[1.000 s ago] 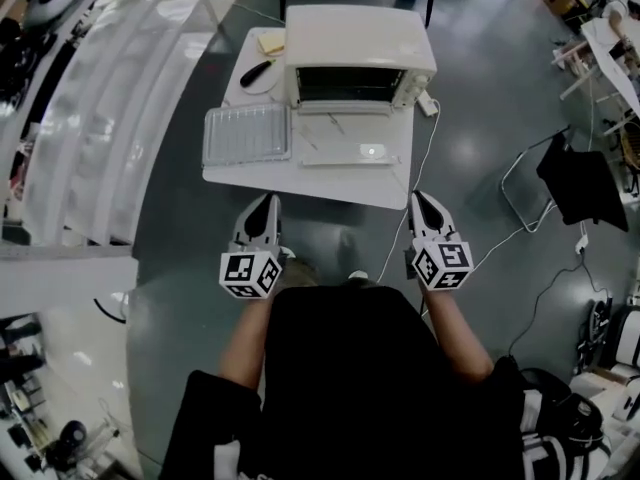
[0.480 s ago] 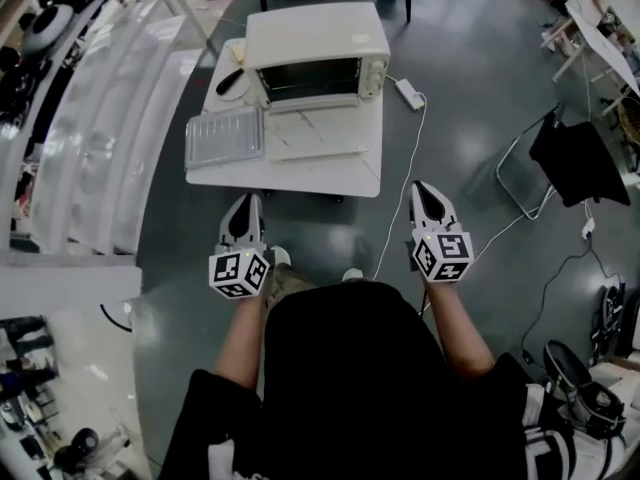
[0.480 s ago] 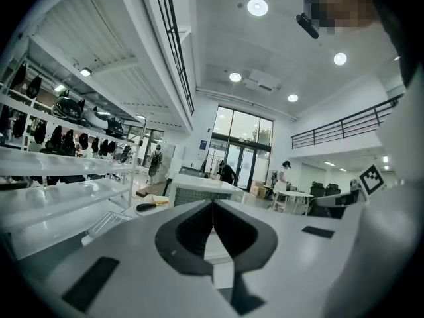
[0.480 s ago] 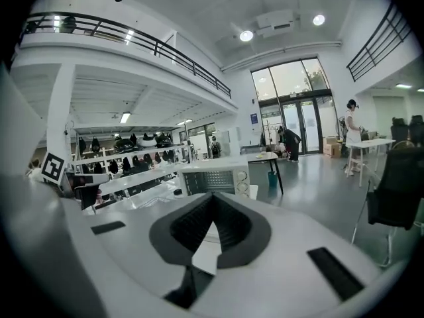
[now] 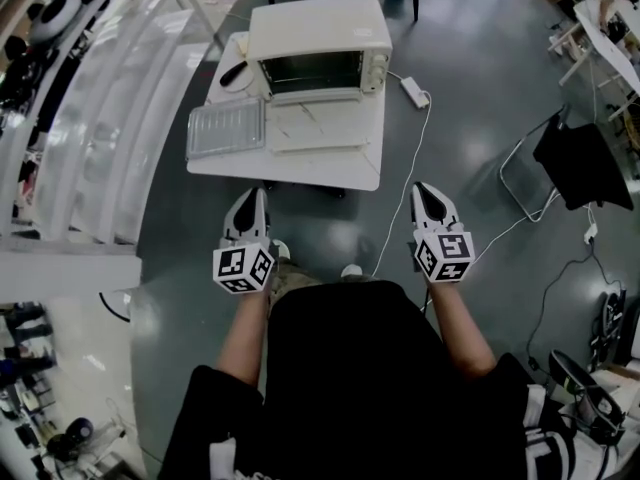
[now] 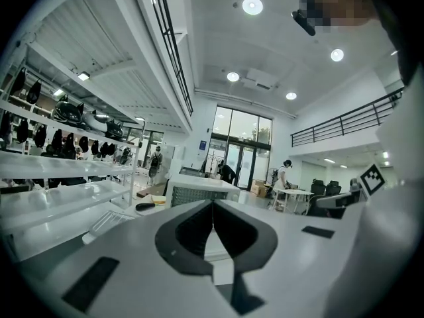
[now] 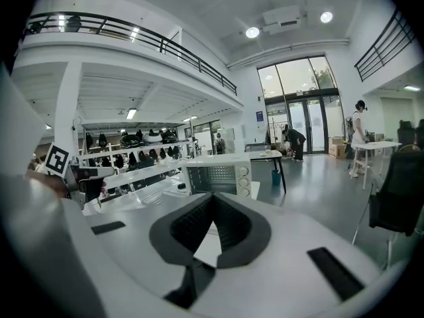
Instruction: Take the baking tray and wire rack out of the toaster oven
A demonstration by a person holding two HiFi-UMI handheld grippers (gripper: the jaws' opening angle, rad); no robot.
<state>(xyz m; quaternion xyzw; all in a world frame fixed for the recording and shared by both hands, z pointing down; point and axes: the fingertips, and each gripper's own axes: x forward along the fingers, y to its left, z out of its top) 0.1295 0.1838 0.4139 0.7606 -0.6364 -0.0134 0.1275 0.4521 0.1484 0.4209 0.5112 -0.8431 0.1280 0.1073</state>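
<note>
On the surface [image 5: 300,173] well ahead, the toaster oven [image 5: 318,28] lay nearer your left hand-held gripper [image 5: 250,195] than your right hand-held gripper [image 5: 425,188], both pressed together, empty.

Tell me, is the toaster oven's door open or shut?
Open. The toaster oven has its door folded down flat over the table, leaving the dark cavity exposed.

A white table [image 5: 330,172] stands on a grey floor [image 5: 470,58]. A power strip [image 5: 412,92] lies near it, with a black chair [image 5: 582,173] well apart to the right.
</note>
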